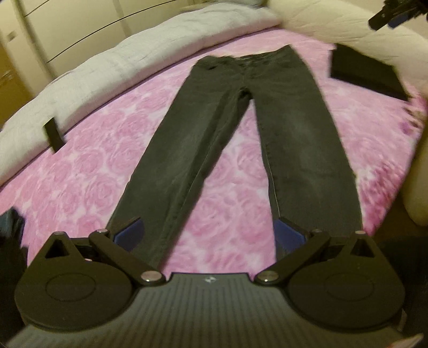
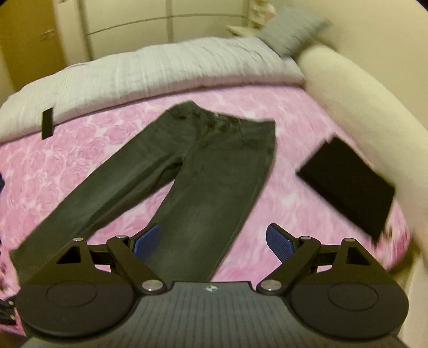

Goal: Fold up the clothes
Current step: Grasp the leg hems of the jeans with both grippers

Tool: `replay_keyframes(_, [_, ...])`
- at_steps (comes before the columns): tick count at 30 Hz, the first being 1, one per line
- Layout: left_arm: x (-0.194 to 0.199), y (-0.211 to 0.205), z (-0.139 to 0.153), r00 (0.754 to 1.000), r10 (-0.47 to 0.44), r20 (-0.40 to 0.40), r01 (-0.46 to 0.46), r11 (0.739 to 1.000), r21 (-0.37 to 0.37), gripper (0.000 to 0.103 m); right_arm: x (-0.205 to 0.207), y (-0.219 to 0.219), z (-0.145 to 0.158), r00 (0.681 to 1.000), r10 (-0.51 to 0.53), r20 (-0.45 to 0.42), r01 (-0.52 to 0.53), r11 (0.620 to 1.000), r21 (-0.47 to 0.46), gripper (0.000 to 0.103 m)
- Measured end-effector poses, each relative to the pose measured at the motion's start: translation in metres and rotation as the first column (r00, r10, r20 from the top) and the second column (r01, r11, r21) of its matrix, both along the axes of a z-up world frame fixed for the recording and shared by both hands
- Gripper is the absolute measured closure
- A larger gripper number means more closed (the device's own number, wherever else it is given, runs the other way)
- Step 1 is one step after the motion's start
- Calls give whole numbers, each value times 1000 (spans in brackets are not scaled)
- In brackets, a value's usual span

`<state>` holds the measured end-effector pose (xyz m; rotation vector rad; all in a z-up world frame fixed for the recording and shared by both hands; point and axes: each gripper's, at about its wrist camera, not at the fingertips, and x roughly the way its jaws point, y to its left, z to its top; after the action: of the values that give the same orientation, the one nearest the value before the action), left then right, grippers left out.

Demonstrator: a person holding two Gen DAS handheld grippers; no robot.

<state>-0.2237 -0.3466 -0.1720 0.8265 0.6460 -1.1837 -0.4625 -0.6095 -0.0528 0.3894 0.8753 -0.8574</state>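
A: Left wrist view, nearest first. Left gripper [image 1: 209, 234] fills the lower frame, its blue pads [image 1: 131, 233] set wide apart with nothing clamped between them. It sits above the leg ends of the dark jeans [image 1: 240, 128].

B: Where do the jeans lie?

A: Flat on the pink rose-patterned bedspread [image 1: 93, 174], legs splayed toward the camera, waistband at the far end. Frame is motion-blurred.

B: Other items, relative to the jeans?

A: Grey blanket [image 1: 120, 61] bunched beyond and left of the jeans. Small black rectangular object [image 1: 54, 135] at the blanket's edge, well left of the jeans. Flat black folded item [image 1: 366, 72] to the right of the waistband, apart from it. Part of another black and blue gripper [image 1: 390, 13] shows far right of the jeans, at the top corner; its state cannot be told here.

B: Right wrist view?

A: Right gripper [image 2: 214, 241] nearest, pads spread wide, holding nothing. It hangs over one leg of the jeans [image 2: 208, 166]. Black folded item [image 2: 347, 182] right of the jeans, near the cream padded bed frame [image 2: 347, 93]. Grey pillow [image 2: 291, 29] far beyond the jeans.
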Motion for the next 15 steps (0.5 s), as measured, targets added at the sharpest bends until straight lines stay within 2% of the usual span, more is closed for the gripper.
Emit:
replay_keyframes(3, [-45, -15, -18, 992, 122, 39, -123, 992, 42, 1, -15, -48, -17, 988, 153, -19, -153, 987, -53, 15])
replay_keyframes(6, [-101, -26, -37, 978, 201, 60, -206, 974, 94, 1, -34, -93, -31, 952, 300, -60, -305, 948, -87, 15])
replay_keyframes(11, [-198, -35, -68, 980, 175, 96, -191, 963, 192, 1, -59, -137, -49, 895, 433, -111, -442, 894, -79, 15])
replay_keyframes(15, [-251, -23, -108, 958, 230, 169, -265, 938, 224, 4, -64, -144, -71, 858, 495, -140, -504, 863, -32, 15])
